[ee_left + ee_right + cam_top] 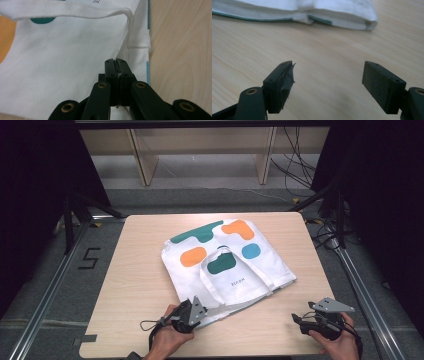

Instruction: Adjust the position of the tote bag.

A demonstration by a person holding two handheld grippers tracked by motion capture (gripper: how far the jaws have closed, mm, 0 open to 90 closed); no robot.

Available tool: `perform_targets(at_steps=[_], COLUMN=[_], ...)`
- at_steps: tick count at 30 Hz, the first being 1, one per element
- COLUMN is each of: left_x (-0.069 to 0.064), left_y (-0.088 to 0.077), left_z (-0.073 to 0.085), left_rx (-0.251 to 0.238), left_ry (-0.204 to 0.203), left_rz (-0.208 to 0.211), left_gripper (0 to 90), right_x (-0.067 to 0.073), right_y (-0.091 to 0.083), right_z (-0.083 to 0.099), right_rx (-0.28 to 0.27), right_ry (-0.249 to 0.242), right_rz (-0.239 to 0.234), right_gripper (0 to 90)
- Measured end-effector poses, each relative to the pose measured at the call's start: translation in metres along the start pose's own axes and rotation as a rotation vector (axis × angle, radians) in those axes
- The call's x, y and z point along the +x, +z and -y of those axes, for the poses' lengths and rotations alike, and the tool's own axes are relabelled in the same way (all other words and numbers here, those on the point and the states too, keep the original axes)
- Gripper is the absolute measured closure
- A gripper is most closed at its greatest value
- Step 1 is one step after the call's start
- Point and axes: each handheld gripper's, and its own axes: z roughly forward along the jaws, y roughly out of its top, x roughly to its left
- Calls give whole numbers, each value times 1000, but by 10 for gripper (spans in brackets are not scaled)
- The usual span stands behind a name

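Where the left claw point(199, 309) meets the near edge of the tote bag point(227, 262), its jaws stand pressed together, and in the left gripper view a thin fold of the white cloth appears pinched between the pads, close to the bag's hemmed side edge. Item: tote bag, white, printed with teal, orange and blue patches, lying flat near the middle of the table point(135, 285), mouth toward the person; one handle strap point(210, 270) loops back over the printed face. Item: right claw point(306, 319), resting on bare wood at the table's near right corner, well apart from the bag, jaws spread wide with nothing between them; a scrap of torn pad lining shows on one jaw. Handling note, as a judgement: the left grip looks shallow, so any lift or pull should go slowly and low, keeping the cloth taut without letting it slip free; the right claw would best come to the bag's near right corner point(369, 21) and take a deeper bite before both move together.
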Motion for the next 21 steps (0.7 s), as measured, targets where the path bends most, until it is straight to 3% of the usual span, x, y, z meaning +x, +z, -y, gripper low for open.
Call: perform_targets(at_steps=[1, 3, 5, 7, 8, 10, 13, 15, 18, 19, 21], left_x=[4, 12, 21, 28, 31, 34, 36, 37, 37, 39, 39], left_y=[-5, -14, -20, -25, -25, -28, -28, -31, -30, -31, -31], left_z=[3, 8, 12, 17, 20, 24, 26, 25, 26, 26, 26], left_rx=[-3, -11, -17, -16, -23, -12, -35, -19, -44, -27, -42], left_ry=[-3, -14, -42, -68, -80, -87, -115, -105, -129, -110, -125], left_rz=[-10, -42, -67, -85, -90, -94, -99, -97, -95, -95, -95], left_gripper=[883, 882, 882, 882, 882, 881, 877, 875, 876, 877, 878], right_x=[0, 1, 1, 5, 4, 8, 15, 20, 25, 26, 28], right_y=[1, 1, 4, 9, 11, 15, 20, 27, 39, 42, 49], right_z=[0, -3, -6, -9, -11, -14, -22, -27, -36, -39, -44], right_rx=[-4, -8, -26, -19, -19, -18, -22, -12, 0, 0, 7], right_ry=[-19, -7, -41, -35, -65, -87, -130, -165, -218, -222, -229], right_rz=[7, 8, 29, 31, 40, 31, 16, 11, 6, 9, 20], right_gripper=[261, 261, 257, 253, 248, 251, 252, 257, 281, 284, 296])
